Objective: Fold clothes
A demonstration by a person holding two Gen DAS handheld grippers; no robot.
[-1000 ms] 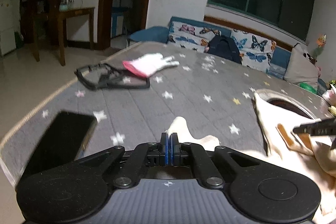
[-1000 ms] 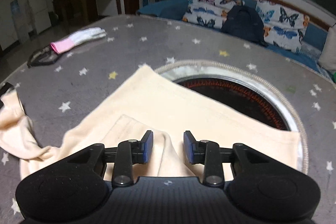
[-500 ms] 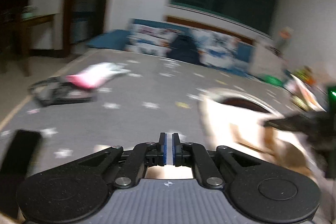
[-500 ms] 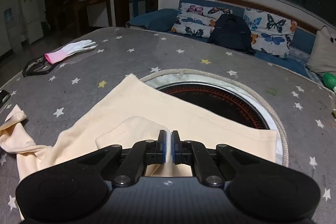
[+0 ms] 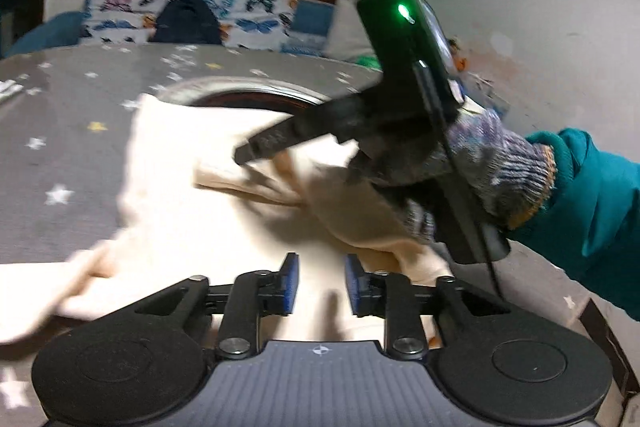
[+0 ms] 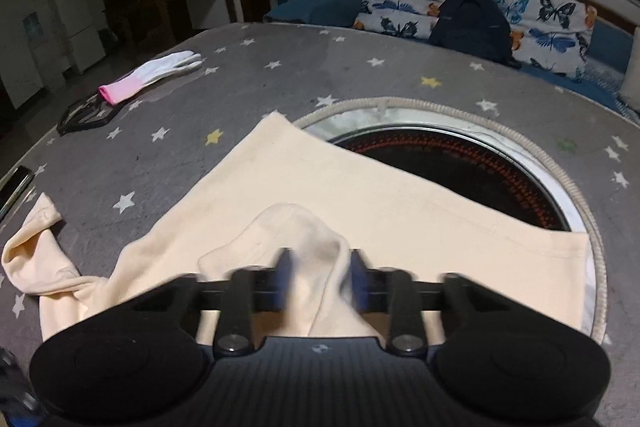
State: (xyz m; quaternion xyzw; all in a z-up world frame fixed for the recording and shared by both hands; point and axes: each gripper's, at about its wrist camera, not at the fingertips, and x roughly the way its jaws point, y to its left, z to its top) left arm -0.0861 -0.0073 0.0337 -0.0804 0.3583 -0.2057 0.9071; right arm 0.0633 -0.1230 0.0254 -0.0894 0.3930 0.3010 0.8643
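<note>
Soft matt cream cloth garment [image 6: 360, 195] lies on a matt grey star-printed fabric worktop [image 6: 280, 87]; tool [image 5: 318, 283] matt black plastic

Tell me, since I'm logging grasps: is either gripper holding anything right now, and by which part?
Nothing is held. The left gripper and the right gripper are both open above the cream shirt.

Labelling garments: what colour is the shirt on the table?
Plain cream shirt, no print visible; clearest in the right wrist view.
</note>
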